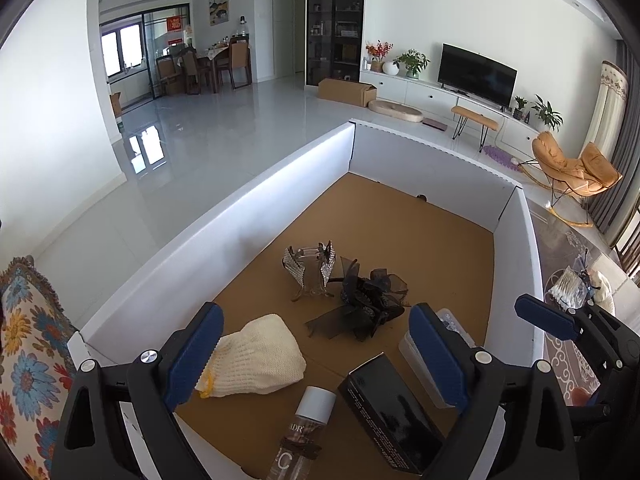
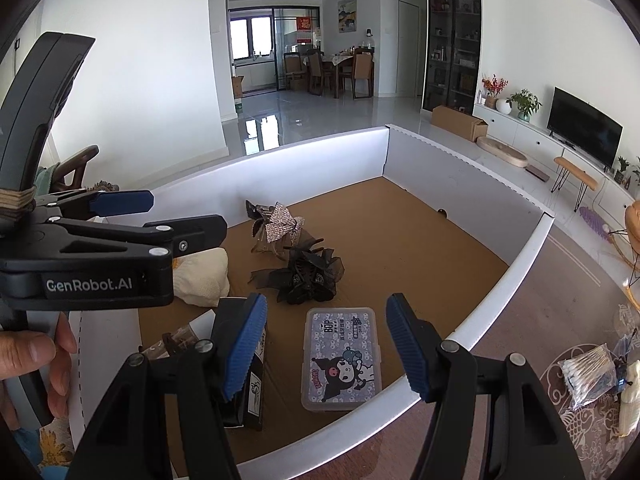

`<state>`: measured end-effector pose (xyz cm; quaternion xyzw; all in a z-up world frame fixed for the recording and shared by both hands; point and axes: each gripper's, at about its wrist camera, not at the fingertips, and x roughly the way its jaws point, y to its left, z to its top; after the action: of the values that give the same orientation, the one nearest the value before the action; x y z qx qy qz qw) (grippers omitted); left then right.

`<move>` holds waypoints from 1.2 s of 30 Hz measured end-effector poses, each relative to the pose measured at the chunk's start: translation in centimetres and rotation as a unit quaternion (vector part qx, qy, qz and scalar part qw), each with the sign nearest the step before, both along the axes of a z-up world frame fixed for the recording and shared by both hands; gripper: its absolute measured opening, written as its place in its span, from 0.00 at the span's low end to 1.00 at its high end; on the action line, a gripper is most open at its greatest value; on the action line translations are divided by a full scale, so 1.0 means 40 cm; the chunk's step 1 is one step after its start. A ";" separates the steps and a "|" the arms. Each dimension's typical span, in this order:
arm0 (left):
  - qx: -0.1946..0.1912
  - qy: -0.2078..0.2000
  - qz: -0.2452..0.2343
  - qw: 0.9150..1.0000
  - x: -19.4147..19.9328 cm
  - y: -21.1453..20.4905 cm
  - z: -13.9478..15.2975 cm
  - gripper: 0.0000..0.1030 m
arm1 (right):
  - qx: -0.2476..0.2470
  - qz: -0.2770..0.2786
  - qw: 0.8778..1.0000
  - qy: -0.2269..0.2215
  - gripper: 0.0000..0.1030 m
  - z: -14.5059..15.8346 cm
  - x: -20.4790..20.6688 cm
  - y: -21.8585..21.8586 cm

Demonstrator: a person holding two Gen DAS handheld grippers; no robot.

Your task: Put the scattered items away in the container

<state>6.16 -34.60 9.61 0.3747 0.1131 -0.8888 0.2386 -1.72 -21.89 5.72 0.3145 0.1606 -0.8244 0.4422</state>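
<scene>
The container is a white-walled box (image 1: 240, 220) with a brown cardboard floor. On that floor lie a cream knitted pouch (image 1: 260, 356), a rhinestone bow clip (image 1: 308, 272), a black lace hair bow (image 1: 368, 304), a black carton (image 1: 392, 408) and a silver-capped clear bottle (image 1: 304, 428). My left gripper (image 1: 316, 356) hovers open above them, holding nothing. In the right wrist view, my right gripper (image 2: 326, 346) is open above a clear cartoon-printed case (image 2: 340, 360) lying inside the box (image 2: 300, 160), pads apart from it. A bag of cotton swabs (image 2: 588, 372) lies outside, on the right.
The box stands on a patterned tabletop (image 2: 560, 320), where a cream item (image 2: 630, 400) lies beside the swabs. A flowered cloth (image 1: 28, 340) is at the box's left. A hand (image 2: 36, 360) grips the left gripper's handle. Beyond lies a tiled living-room floor (image 1: 200, 132).
</scene>
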 end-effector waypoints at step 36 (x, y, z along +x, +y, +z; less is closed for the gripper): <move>-0.018 -0.087 -0.388 0.917 -0.298 1.036 -0.293 0.99 | 0.055 -0.419 0.903 -0.075 0.62 -0.226 0.023 1.042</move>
<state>-5.74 6.85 -2.10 0.4608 -0.0784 -0.8772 -0.1096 -0.80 19.77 -3.30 0.4374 0.0251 -0.8976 0.0483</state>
